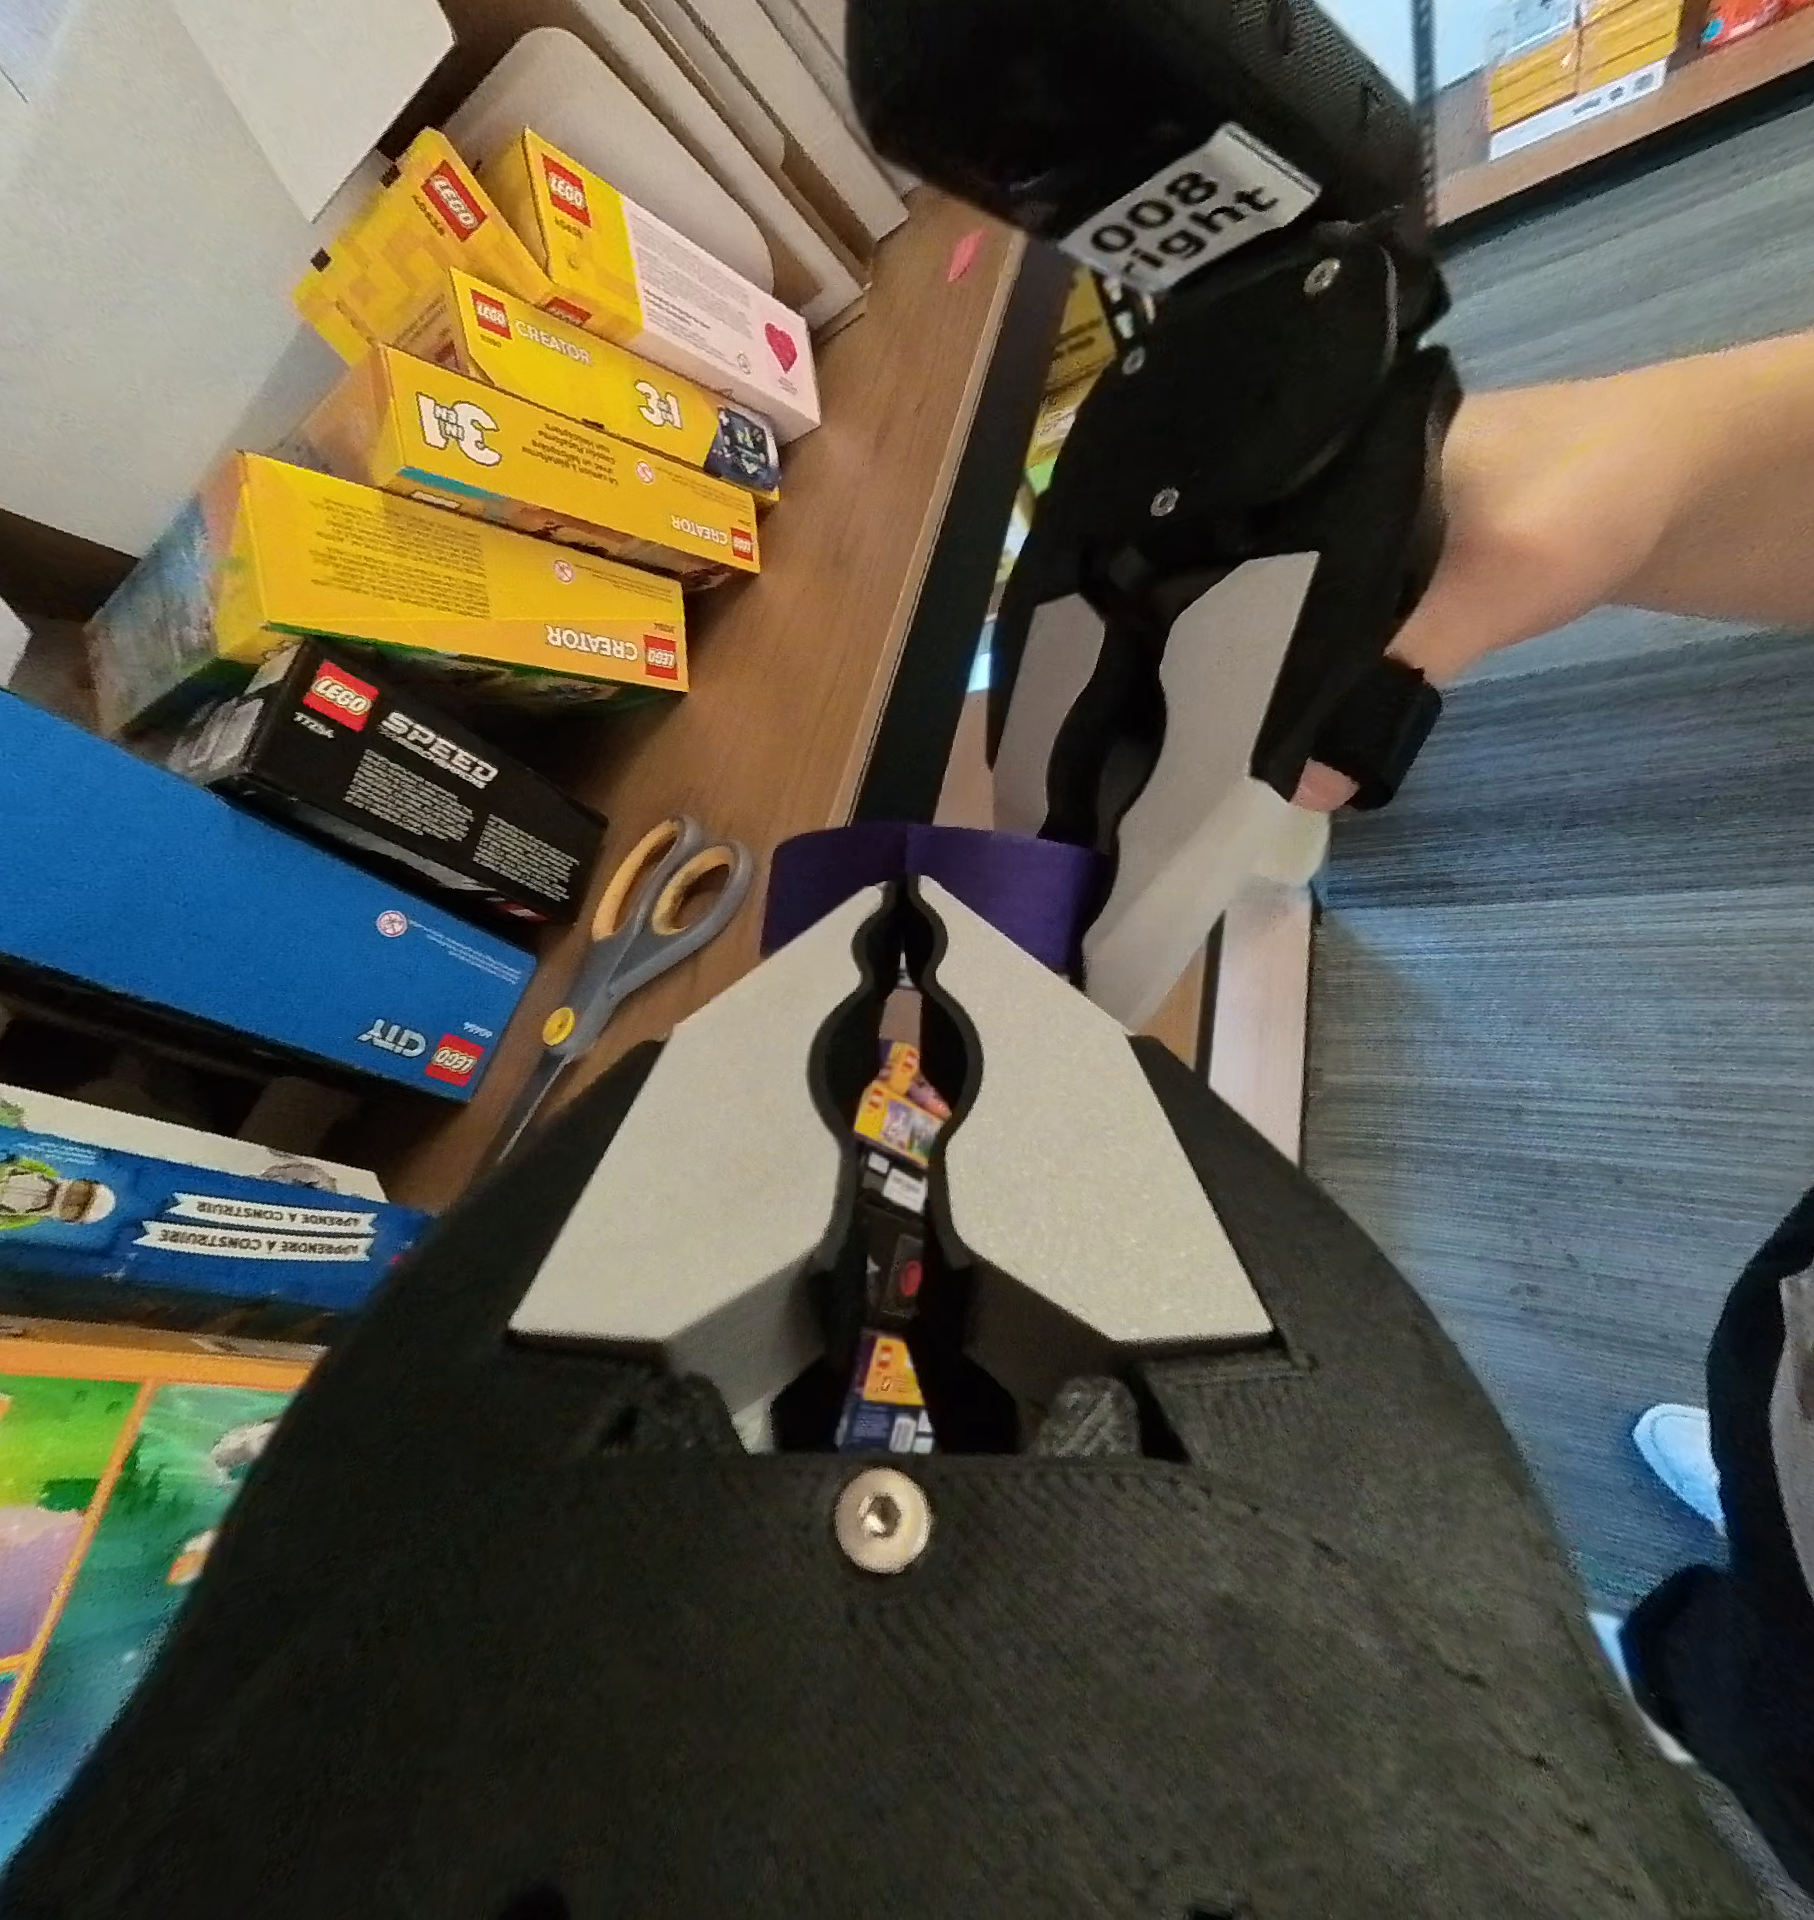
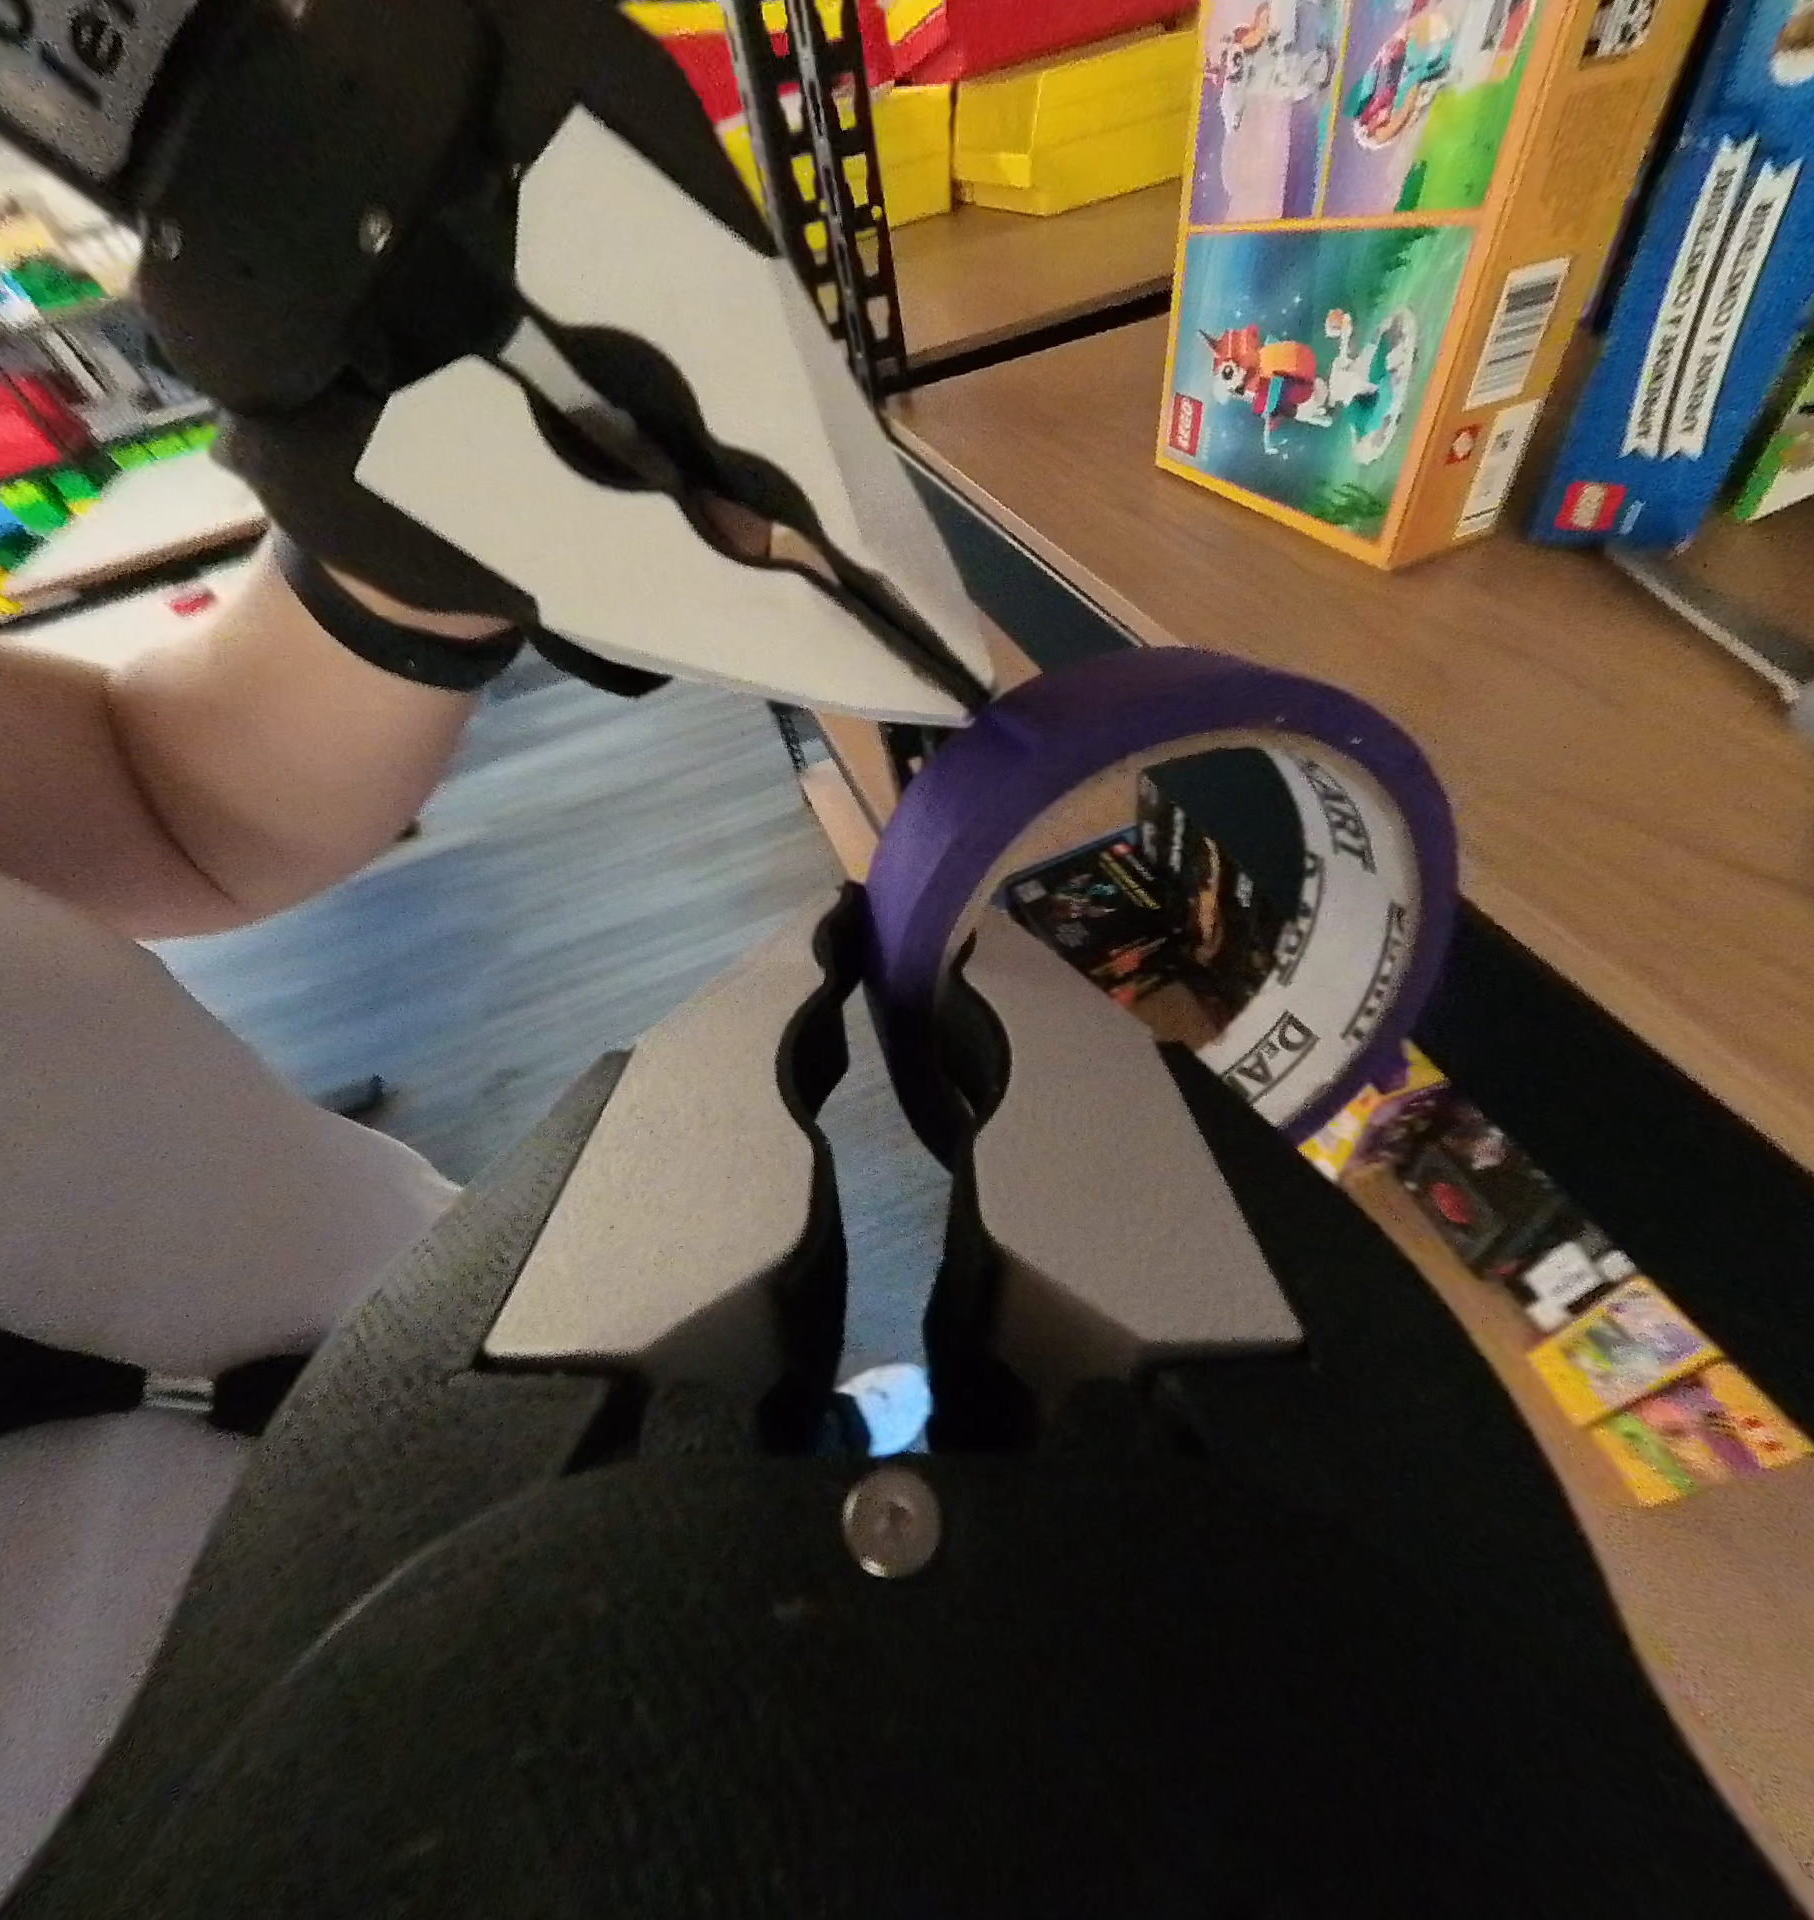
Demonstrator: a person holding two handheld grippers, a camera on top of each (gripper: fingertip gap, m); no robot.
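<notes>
The right tongs (image 2: 898,997) pinched the near wall of a round purple roll of tape (image 2: 1173,727), holding it upright just off the edge of the brown wooden shelf (image 2: 1298,540). The left tongs (image 1: 901,902) were pressed together on the roll's outer band, at a point beside the right tongs' grip. Grey-and-tan-handled scissors (image 1: 633,935) lay on the shelf just left of the left tongs, with a black toy box (image 1: 404,779) and yellow toy boxes (image 1: 467,582) beyond them.

Left gripper (image 1: 901,902) fingers closed on the purple tape roll (image 1: 986,883). Right gripper (image 1: 1074,831) grips the roll's far side. Grey-handled scissors (image 1: 633,935) lie left of the roll on the wooden surface (image 1: 778,727).
</notes>
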